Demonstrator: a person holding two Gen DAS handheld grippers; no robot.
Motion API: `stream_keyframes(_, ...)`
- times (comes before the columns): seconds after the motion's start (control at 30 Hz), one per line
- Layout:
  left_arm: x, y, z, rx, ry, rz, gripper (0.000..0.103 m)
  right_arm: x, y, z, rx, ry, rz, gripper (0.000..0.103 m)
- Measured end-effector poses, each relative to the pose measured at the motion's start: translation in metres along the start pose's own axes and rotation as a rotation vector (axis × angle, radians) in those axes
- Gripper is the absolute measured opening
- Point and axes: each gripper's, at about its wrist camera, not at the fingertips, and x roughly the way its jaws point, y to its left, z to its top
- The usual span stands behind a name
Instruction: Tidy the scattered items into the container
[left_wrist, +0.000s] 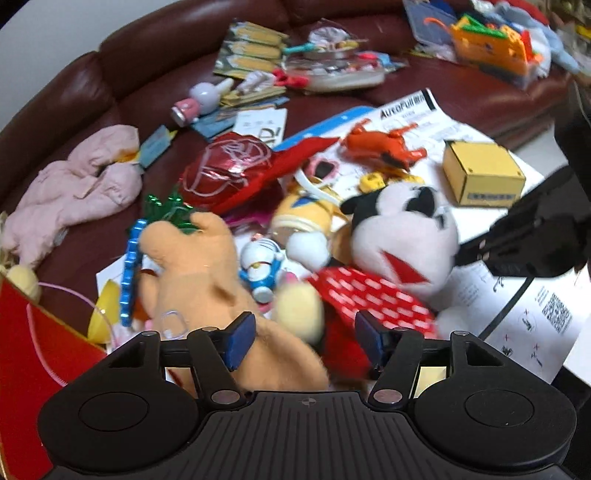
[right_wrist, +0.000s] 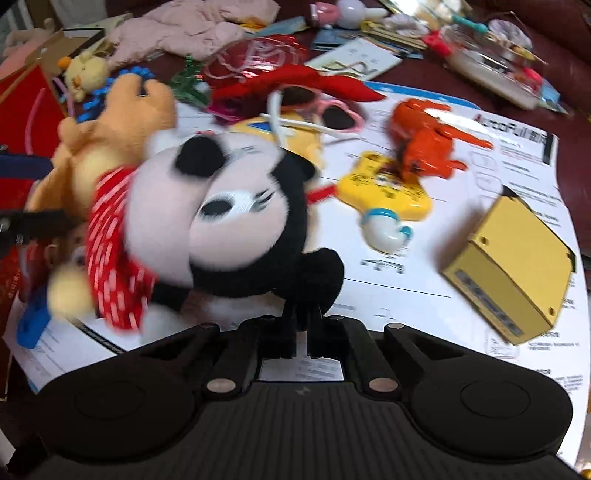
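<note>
A mouse plush (left_wrist: 402, 236) with a white face, black ears and a red spotted dress lies on the paper amid the toy pile. My right gripper (right_wrist: 301, 325) is shut on a black ear of the mouse plush (right_wrist: 221, 206) and shows at the right of the left wrist view (left_wrist: 476, 251). A tan plush (left_wrist: 192, 266) lies beside it. My left gripper (left_wrist: 304, 341) stands open, its blue pads astride the tan plush's body and the red dress. The tan plush (right_wrist: 110, 129) is blurred. A red box (left_wrist: 29, 350) with a pink cord handle stands at the left.
On the dark red sofa (left_wrist: 147, 55) lies a white paper sheet (left_wrist: 535, 306). A yellow box (right_wrist: 517, 273), an orange toy (right_wrist: 428, 144) and a yellow toy (right_wrist: 388, 192) rest on the sheet. A pink cloth (left_wrist: 74, 192) is at the left, and more clutter lies at the back.
</note>
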Motion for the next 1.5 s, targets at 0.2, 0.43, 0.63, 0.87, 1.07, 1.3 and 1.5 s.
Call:
stream_keyframes(0.2, 0.016, -0.021, -0.003, 0.083, 0.016, -0.022, 0.080, 0.007, -0.011, -0.005, 0.031, 0.031, -0.015, 0.006)
stream_keyframes(0.43, 0.028, -0.043, -0.022, 0.147, 0.054, -0.059, 0.074, -0.002, -0.017, -0.013, 0.092, 0.026, 0.000, 0.009)
stream_keyframes(0.63, 0.031, -0.038, -0.019, 0.148, 0.079, -0.087, 0.041, -0.011, -0.005, -0.038, 0.047, 0.056, 0.035, 0.010)
stream_keyframes(0.87, 0.037, -0.043, -0.030, 0.216, 0.128, -0.084, 0.046, -0.003, 0.002, -0.060, 0.131, 0.094, 0.156, 0.010)
stream_keyframes(1.07, 0.047, -0.045, -0.044, 0.205, 0.184, -0.090, 0.038, 0.004, -0.006, -0.051, 0.173, 0.082, 0.149, 0.010)
stream_keyframes(1.3, 0.014, -0.024, -0.021, 0.201, 0.080, -0.077, 0.064, 0.007, -0.024, -0.063, 0.180, 0.093, 0.126, 0.012)
stream_keyframes(1.5, 0.016, -0.017, 0.013, 0.125, 0.028, -0.040, 0.061, 0.009, -0.032, -0.059, 0.237, 0.095, 0.103, 0.012)
